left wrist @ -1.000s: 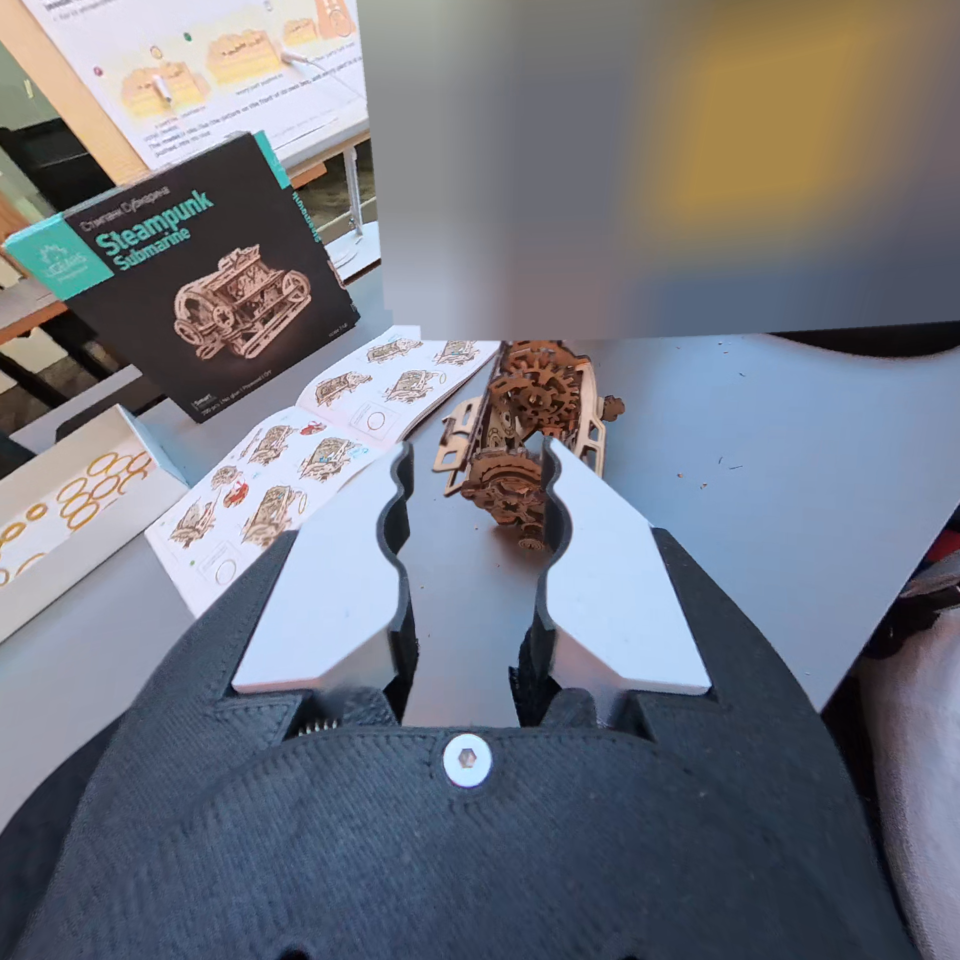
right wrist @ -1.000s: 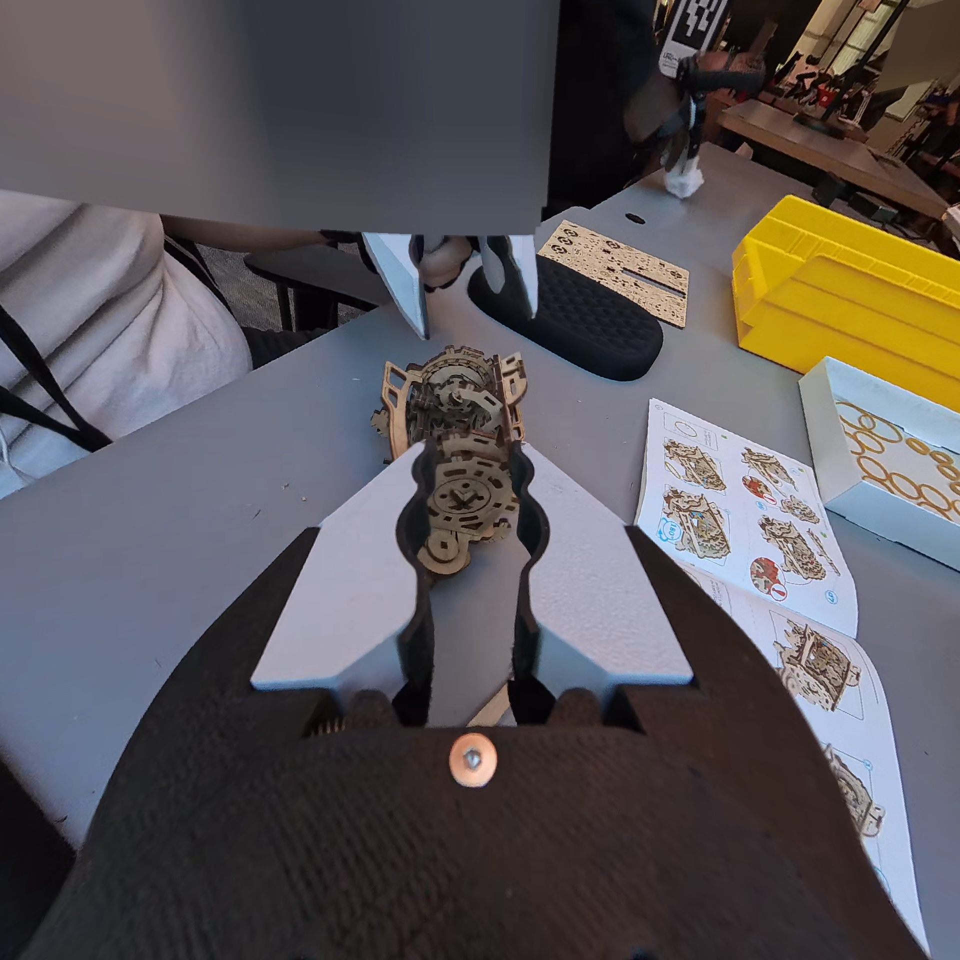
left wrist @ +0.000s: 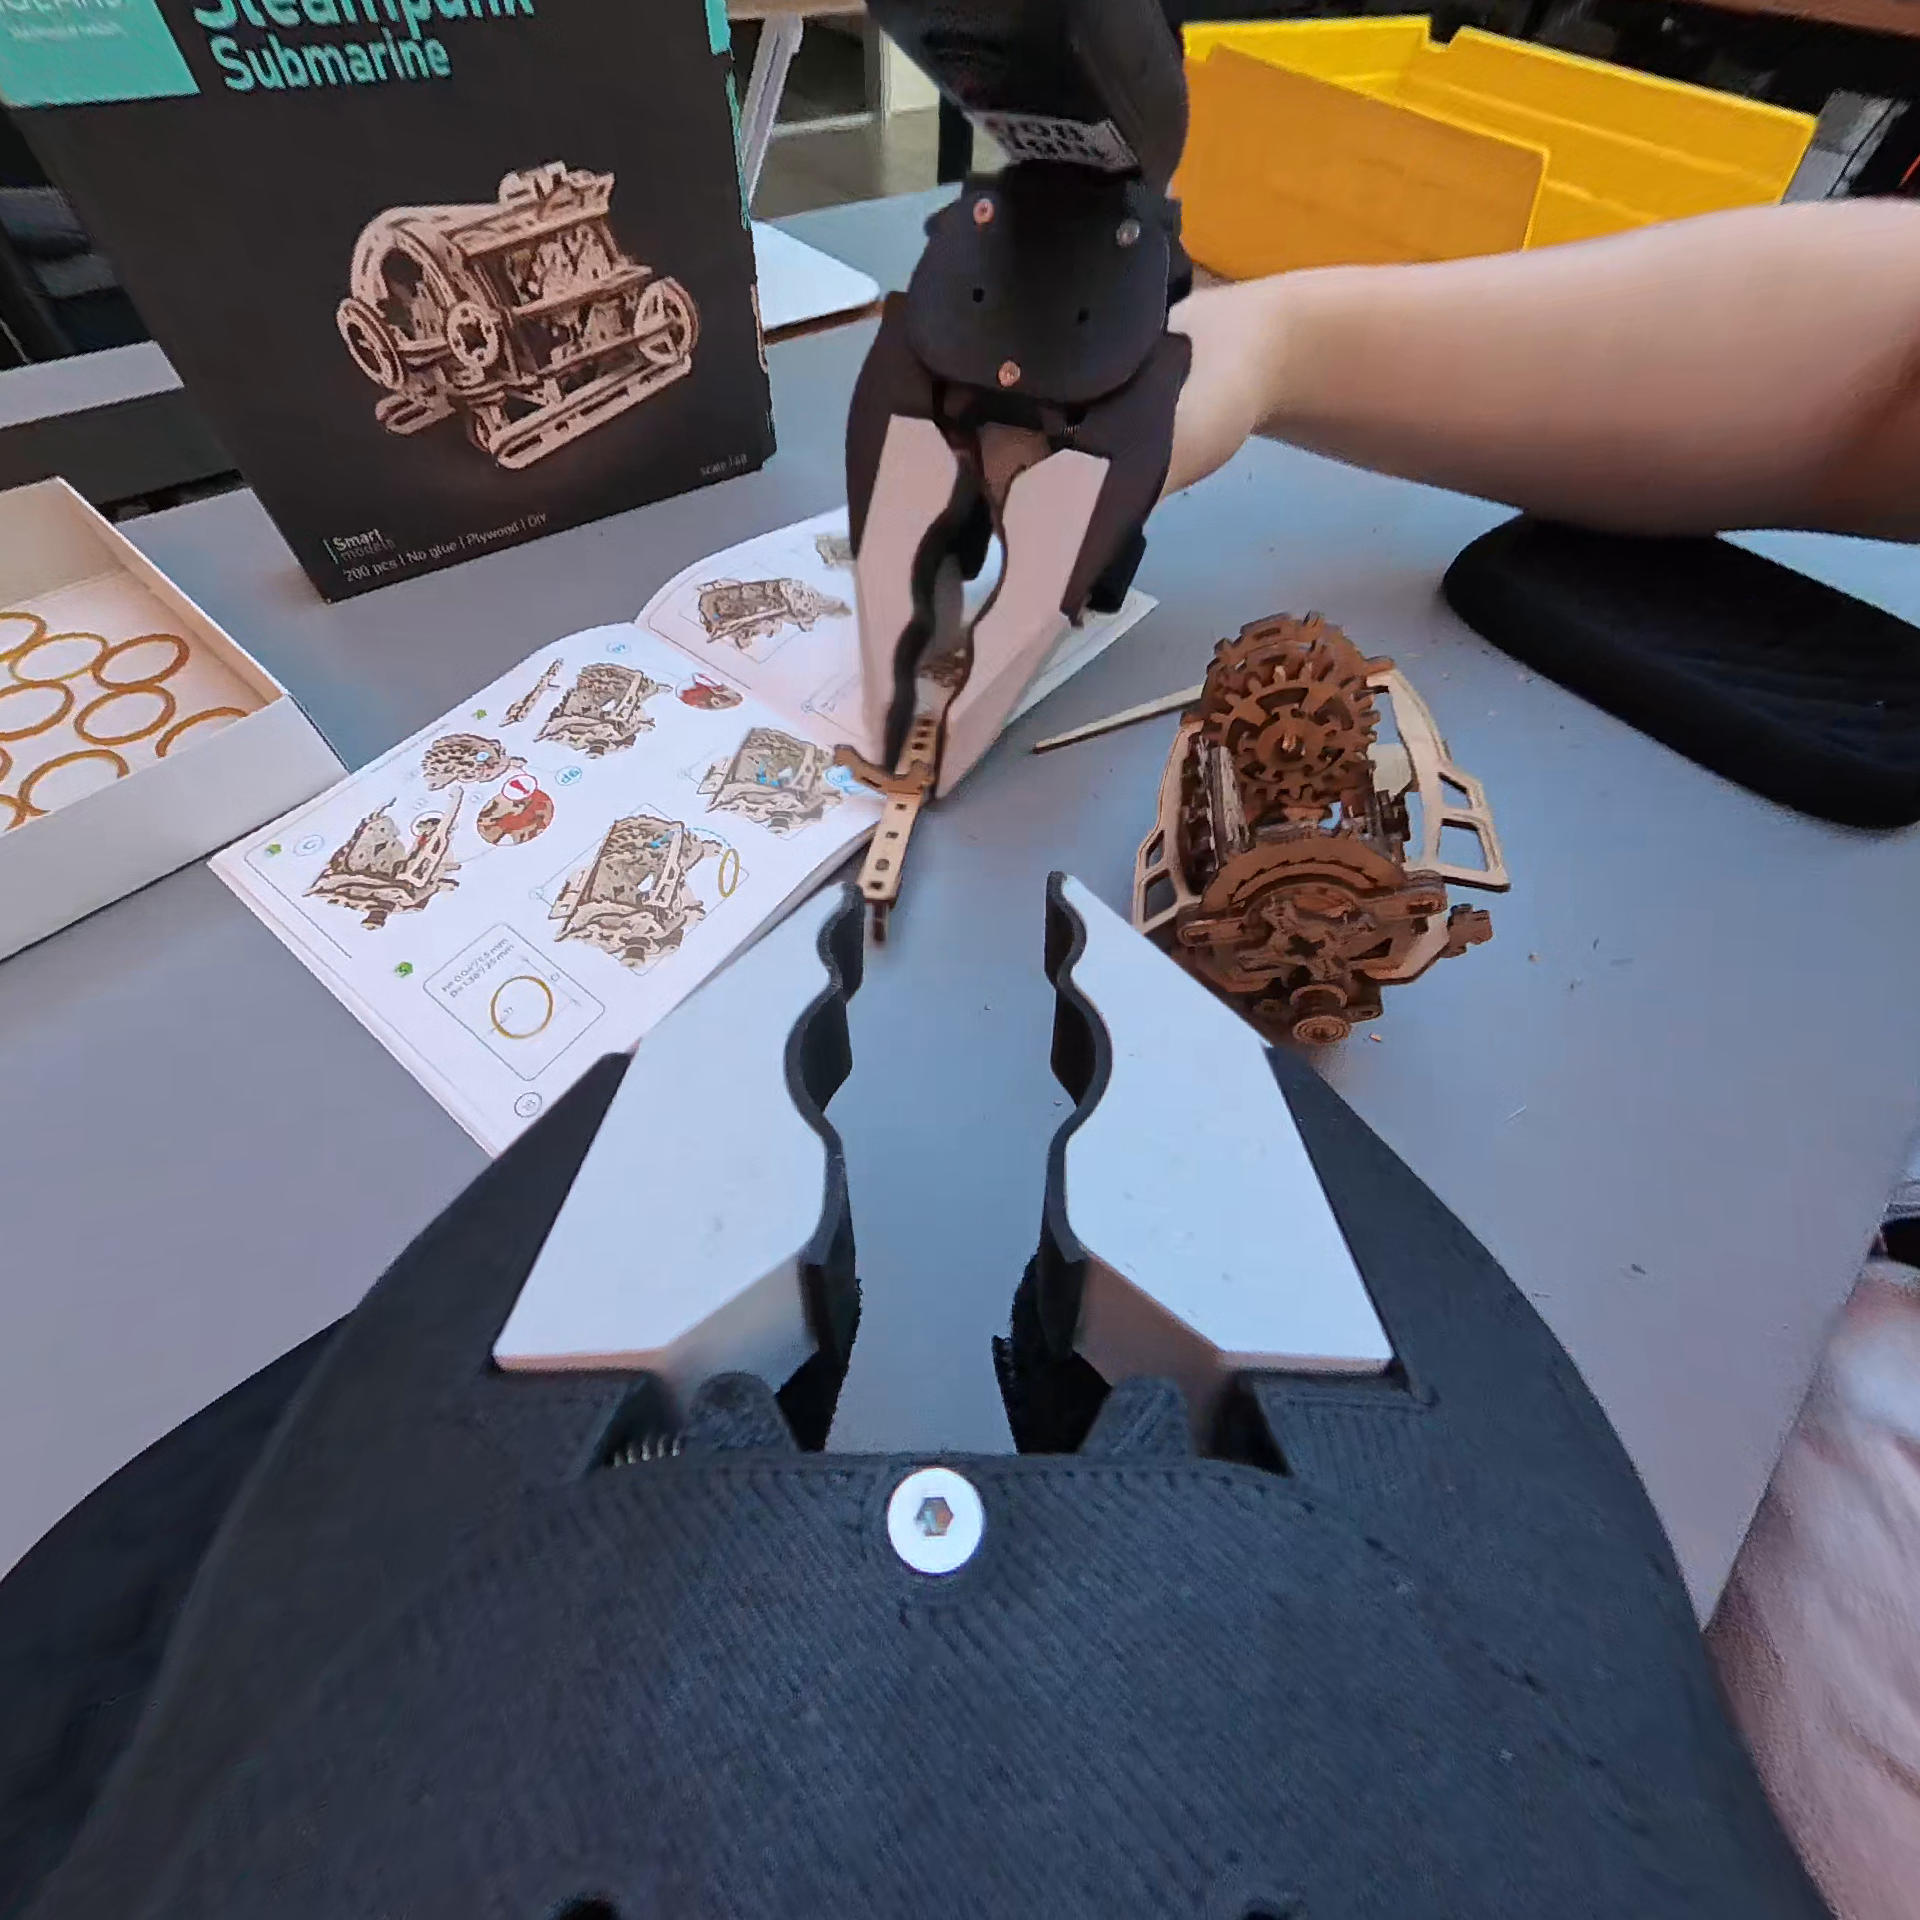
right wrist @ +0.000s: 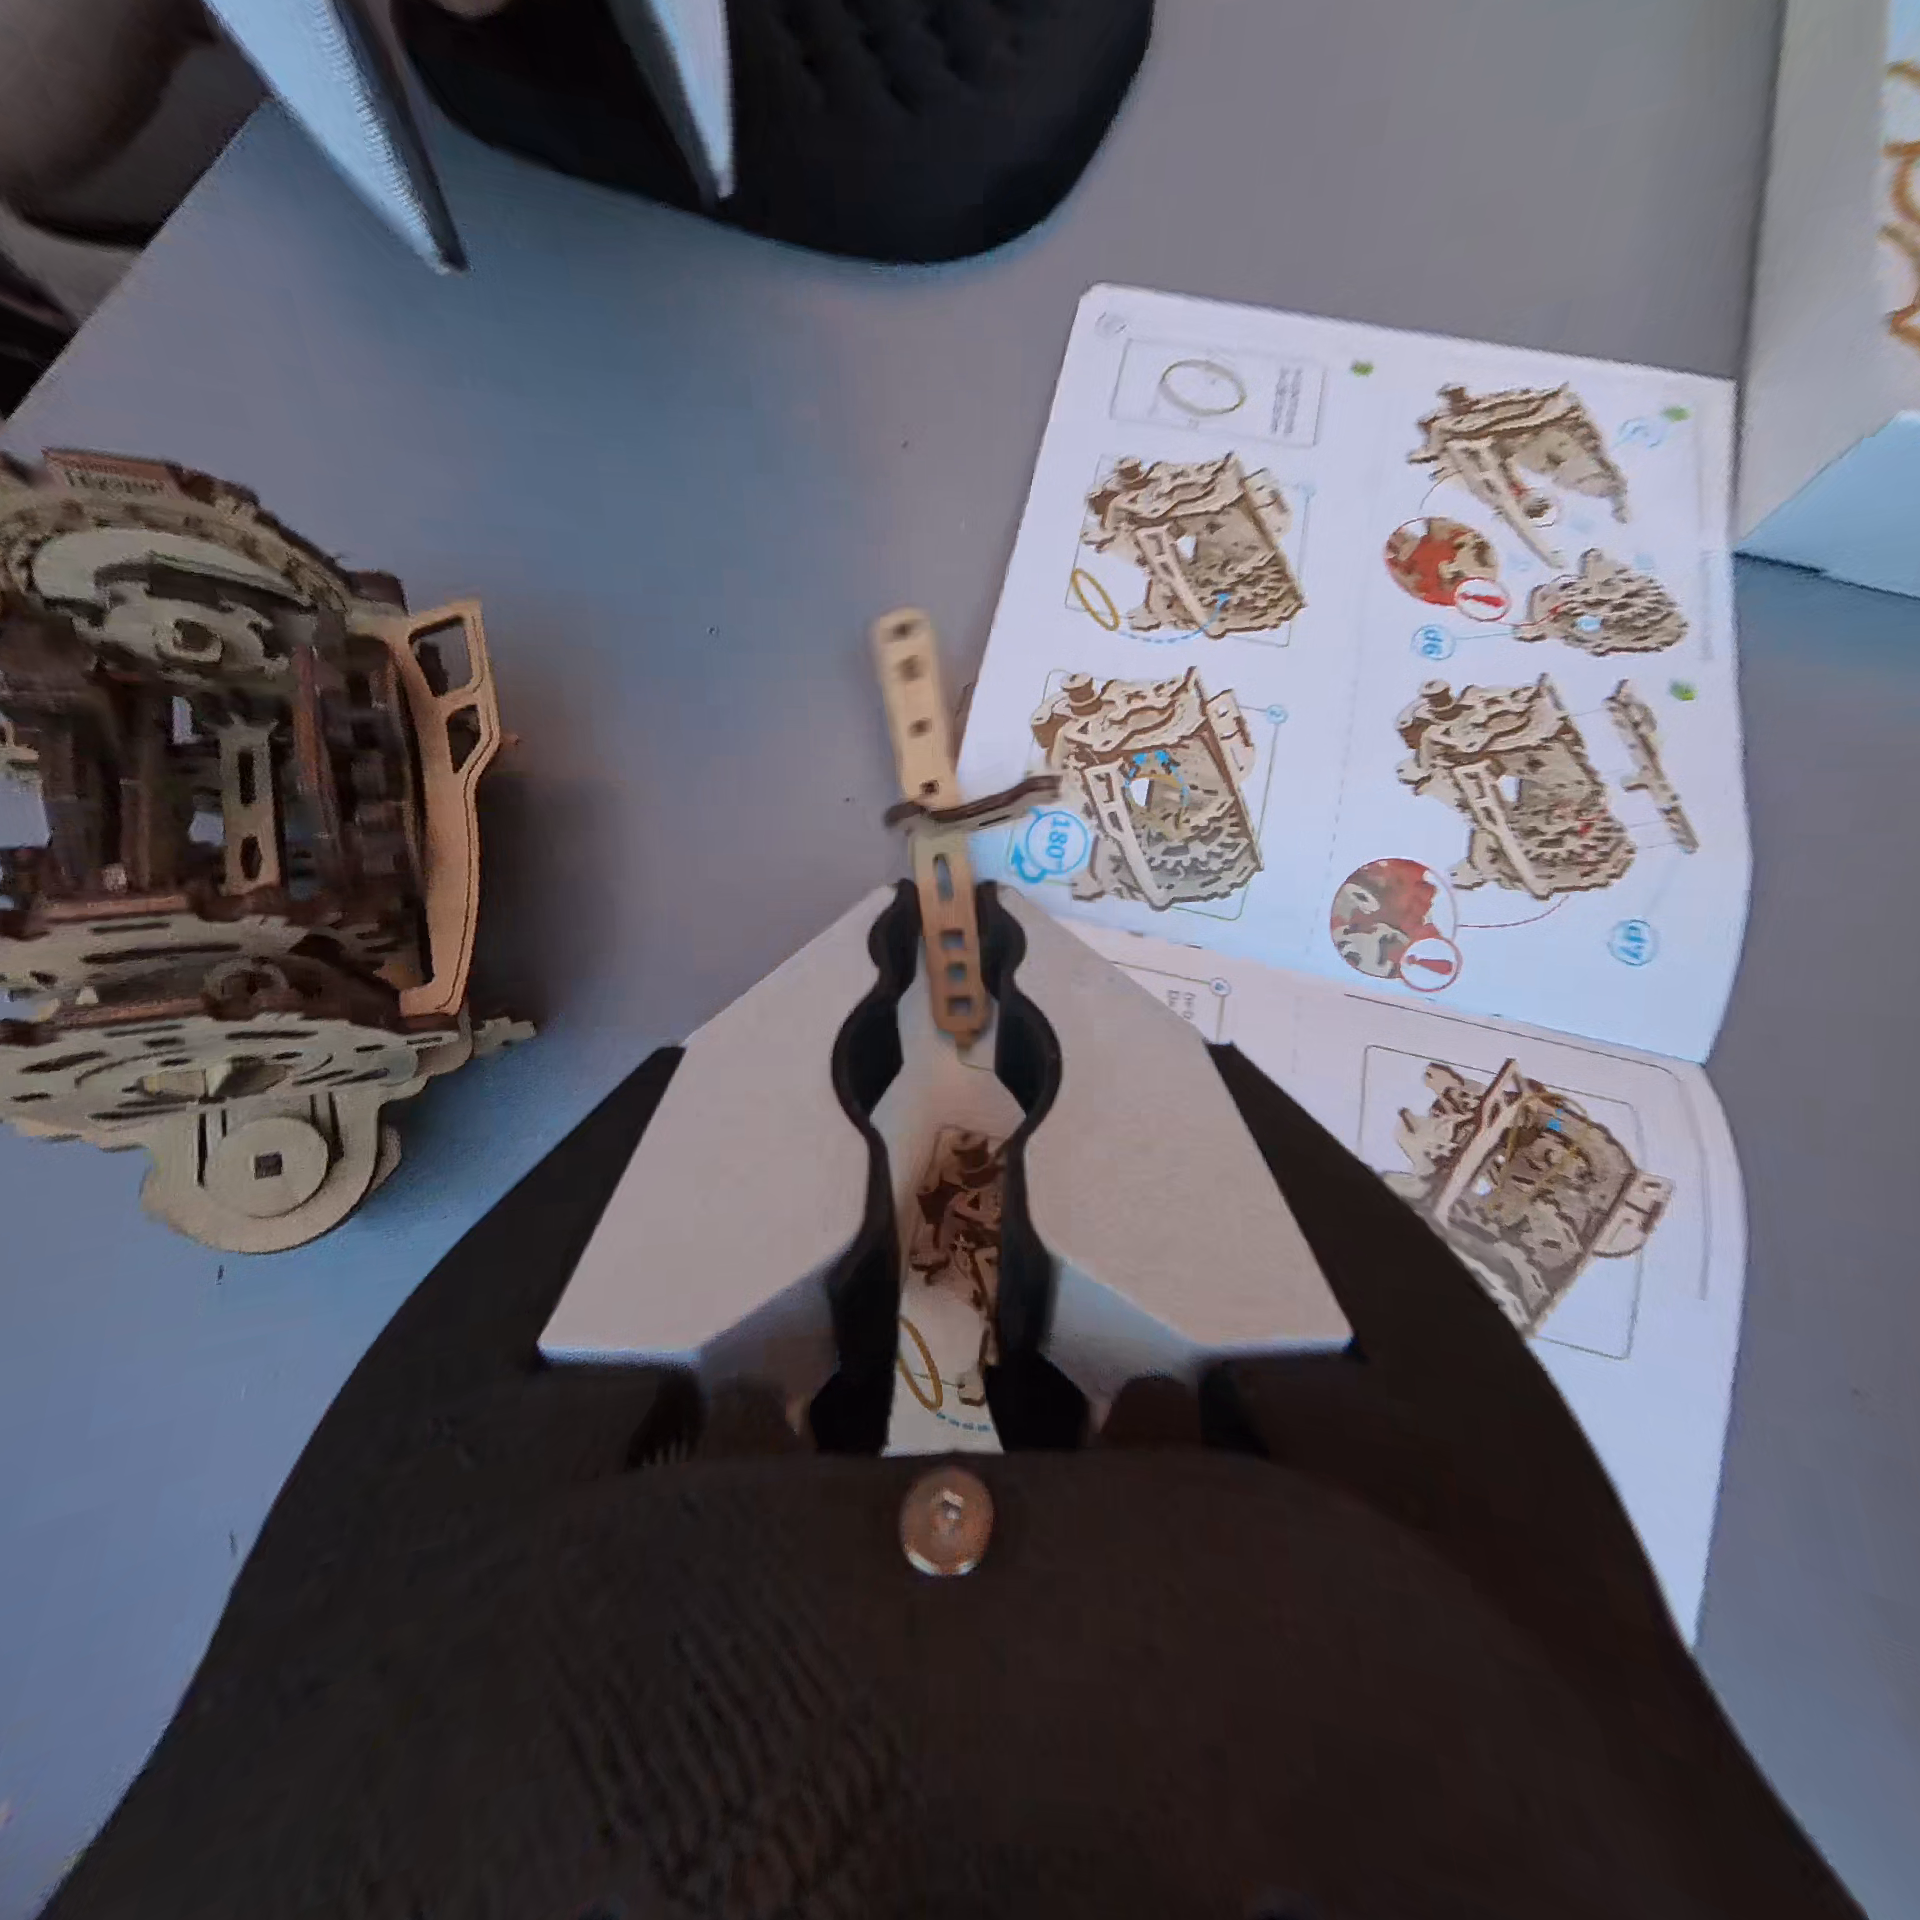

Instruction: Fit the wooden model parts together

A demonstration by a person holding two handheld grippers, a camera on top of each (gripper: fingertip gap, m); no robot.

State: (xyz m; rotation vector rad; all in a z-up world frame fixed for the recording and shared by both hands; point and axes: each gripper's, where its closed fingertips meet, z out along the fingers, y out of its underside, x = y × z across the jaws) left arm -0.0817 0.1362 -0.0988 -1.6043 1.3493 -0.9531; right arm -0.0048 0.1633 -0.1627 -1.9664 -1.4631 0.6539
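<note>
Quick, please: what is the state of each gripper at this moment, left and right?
Left gripper: open, holding nothing.
Right gripper: closed on a thin wooden strip, beside the booklet.

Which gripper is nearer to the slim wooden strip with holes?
Right. The right gripper has the wooden strip between its fingers, at the booklet's edge. The left gripper is open, just short of its free end.
</note>
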